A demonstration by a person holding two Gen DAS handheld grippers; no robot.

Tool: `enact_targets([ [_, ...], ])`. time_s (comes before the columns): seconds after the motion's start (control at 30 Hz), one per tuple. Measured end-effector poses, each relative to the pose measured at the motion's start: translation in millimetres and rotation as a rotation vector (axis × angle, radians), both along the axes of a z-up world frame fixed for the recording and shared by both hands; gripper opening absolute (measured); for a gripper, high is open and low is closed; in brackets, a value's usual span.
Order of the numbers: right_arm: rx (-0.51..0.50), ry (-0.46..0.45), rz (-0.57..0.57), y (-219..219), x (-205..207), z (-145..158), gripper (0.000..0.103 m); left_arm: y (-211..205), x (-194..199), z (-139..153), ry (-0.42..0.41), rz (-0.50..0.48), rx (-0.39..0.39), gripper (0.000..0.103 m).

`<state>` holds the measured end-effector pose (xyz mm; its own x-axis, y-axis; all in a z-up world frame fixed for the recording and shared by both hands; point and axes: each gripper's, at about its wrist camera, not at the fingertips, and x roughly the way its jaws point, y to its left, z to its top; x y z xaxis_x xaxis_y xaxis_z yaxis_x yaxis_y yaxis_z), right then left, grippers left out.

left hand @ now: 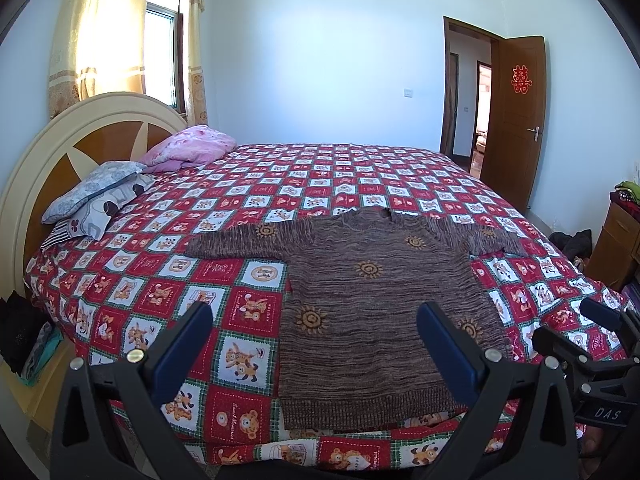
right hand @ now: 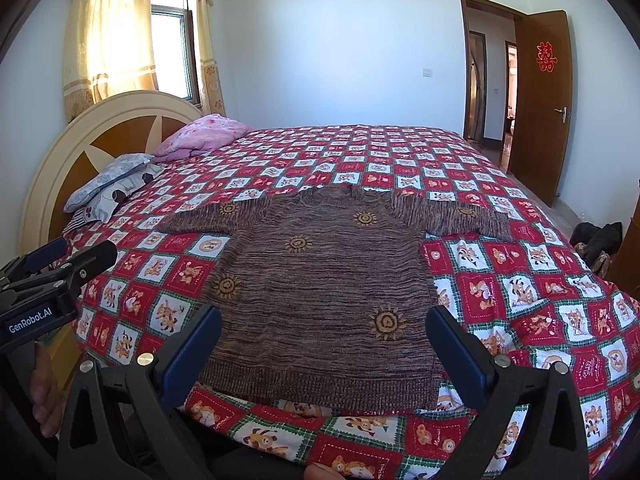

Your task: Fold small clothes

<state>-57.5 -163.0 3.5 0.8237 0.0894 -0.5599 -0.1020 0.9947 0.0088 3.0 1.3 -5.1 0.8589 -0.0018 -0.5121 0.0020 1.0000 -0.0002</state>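
Observation:
A small brown knitted sweater point(left hand: 376, 312) with yellow sun motifs lies flat on the bed, both sleeves spread out, hem toward me. It also shows in the right wrist view point(right hand: 320, 292). My left gripper point(left hand: 316, 328) is open and empty, held above the bed's near edge before the hem's left part. My right gripper point(right hand: 324, 328) is open and empty, in front of the hem. The right gripper shows at the right edge of the left wrist view point(left hand: 576, 324); the left gripper shows at the left edge of the right wrist view point(right hand: 68, 252).
The bed has a red checkered cartoon quilt point(left hand: 160, 288). Pillows point(left hand: 96, 196) and a pink bundle point(left hand: 192, 148) lie by the headboard point(left hand: 52, 148) on the left. An open brown door point(left hand: 516, 120) and a wooden cabinet point(left hand: 616, 240) stand at the right.

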Motion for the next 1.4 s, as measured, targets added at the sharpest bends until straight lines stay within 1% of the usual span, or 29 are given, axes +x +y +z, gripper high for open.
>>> enact_targets([
  [0.33,0.002,0.001,0.004,0,0,-2,0.102,4,1,-4,0.008,0.007,-0.011,0.103],
  [0.4,0.001,-0.001,0.003,-1,0,-2,0.102,4,2,-6,0.017,-0.004,-0.020,0.103],
  [0.67,0.006,0.012,0.008,-4,6,-10,0.102,-2,8,-13,0.041,-0.026,-0.007,0.103],
  [0.77,0.032,0.016,0.027,-8,10,-14,0.102,-1,13,-19,0.061,-0.029,-0.006,0.103],
  [0.87,0.094,0.040,0.076,-16,18,-22,0.102,-1,21,-26,0.084,-0.035,-0.012,0.103],
  [1.0,0.116,0.068,0.079,-25,33,-36,0.102,-3,32,-36,0.098,-0.037,0.000,0.103],
  [1.07,0.123,0.102,0.073,-34,46,-48,0.102,-4,41,-42,0.107,-0.031,0.010,0.103],
  [1.2,0.113,0.137,0.026,-58,74,-65,0.102,-3,65,-55,0.126,-0.011,0.017,0.103],
  [1.4,0.157,0.162,-0.087,-119,118,-79,0.101,-6,115,-71,0.156,0.011,-0.001,0.103],
])
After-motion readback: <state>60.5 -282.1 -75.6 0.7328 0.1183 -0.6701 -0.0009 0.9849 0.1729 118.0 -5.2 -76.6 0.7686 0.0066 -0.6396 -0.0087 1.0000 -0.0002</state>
